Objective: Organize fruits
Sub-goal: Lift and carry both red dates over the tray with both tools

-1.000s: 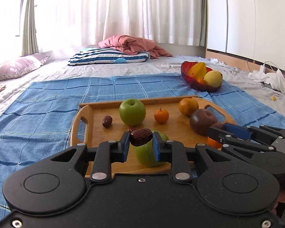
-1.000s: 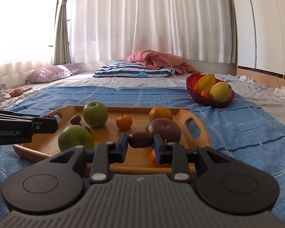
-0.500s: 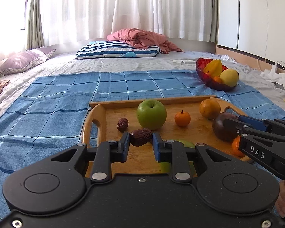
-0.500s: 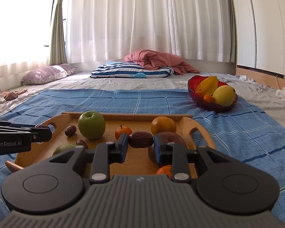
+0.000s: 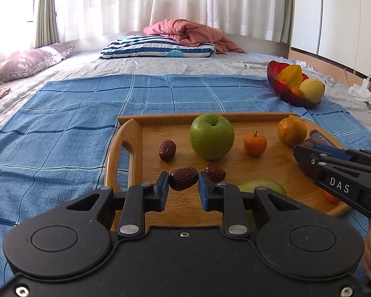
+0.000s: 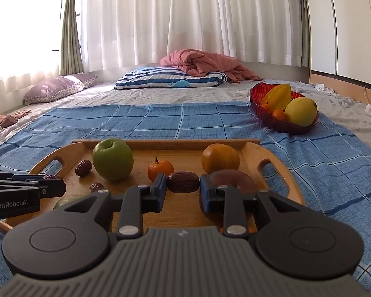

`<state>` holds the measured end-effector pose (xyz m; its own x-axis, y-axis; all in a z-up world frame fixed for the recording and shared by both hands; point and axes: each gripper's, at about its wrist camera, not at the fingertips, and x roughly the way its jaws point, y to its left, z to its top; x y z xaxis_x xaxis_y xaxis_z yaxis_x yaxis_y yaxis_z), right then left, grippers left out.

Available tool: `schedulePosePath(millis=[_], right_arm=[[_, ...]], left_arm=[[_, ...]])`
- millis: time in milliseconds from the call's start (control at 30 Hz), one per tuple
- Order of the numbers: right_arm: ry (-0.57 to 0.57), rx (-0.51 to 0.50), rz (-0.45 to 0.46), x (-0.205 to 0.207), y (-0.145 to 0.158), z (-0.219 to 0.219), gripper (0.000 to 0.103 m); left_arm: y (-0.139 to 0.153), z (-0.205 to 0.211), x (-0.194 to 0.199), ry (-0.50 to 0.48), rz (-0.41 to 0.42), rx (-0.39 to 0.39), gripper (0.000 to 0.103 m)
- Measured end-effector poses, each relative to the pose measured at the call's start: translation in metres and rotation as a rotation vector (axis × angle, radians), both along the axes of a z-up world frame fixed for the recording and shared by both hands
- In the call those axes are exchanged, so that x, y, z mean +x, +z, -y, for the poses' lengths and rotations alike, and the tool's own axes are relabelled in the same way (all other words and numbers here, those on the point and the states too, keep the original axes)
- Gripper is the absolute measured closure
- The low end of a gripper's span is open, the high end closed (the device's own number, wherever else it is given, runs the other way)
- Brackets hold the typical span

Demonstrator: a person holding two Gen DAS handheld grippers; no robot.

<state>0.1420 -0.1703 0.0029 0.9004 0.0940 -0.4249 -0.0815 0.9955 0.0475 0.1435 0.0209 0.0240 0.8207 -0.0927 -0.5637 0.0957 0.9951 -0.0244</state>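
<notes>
Two dates are held, one per tool. Left tongs (image 5: 183,188) are clamped on a wrinkled brown date (image 5: 183,178), held above the near left part of the wooden tray (image 5: 254,117). Right tongs (image 6: 183,193) are clamped on a second, smoother date (image 6: 183,185) — also above the tray, near its middle.

On the tray, left wrist view: a loose date (image 5: 167,150) near the left handle, another loose date (image 5: 215,172) just behind the left tongs' right finger, a green apple (image 5: 211,136) toward the back, a small mandarin (image 5: 255,144) to its right, an orange (image 5: 291,131) at the back right. A second green apple (image 5: 261,186) is partly hidden behind the left tool. A dark round fruit (image 6: 231,180) sits just right of the right tongs, mostly hidden; type unclear.

The right tool enters the left view from the right edge, the left tool enters the right view from the left edge — both low over the tray.

Tray sits on a blue checked blanket (image 5: 61,128) on the bed. Off the tray, to the back right, a red bowl (image 6: 282,123) on the blanket's edge holds a starfruit (image 6: 278,97), a yellow mango (image 6: 300,111) and small orange fruit. Striped pillow (image 6: 170,79) and pink quilt (image 6: 200,61) at the bed's far end, purple pillow (image 6: 57,86) to the left, white curtains (image 6: 185,19) behind.
</notes>
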Motion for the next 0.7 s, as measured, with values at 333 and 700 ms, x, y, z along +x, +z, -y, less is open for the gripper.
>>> schedulePosePath(millis=[333,700], right_arm=[[0.016,-0.018,-0.012,0.011,-0.003,-0.007,0.069],[0.050,0.023,-0.068,0.028,-0.001,-0.013,0.069]], left_arm=[[-0.013,-0.006,0.016,0.016,-0.046,-0.023,0.079],[-0.019,-0.017,0.031,0.025,-0.092,-0.080,0.079]])
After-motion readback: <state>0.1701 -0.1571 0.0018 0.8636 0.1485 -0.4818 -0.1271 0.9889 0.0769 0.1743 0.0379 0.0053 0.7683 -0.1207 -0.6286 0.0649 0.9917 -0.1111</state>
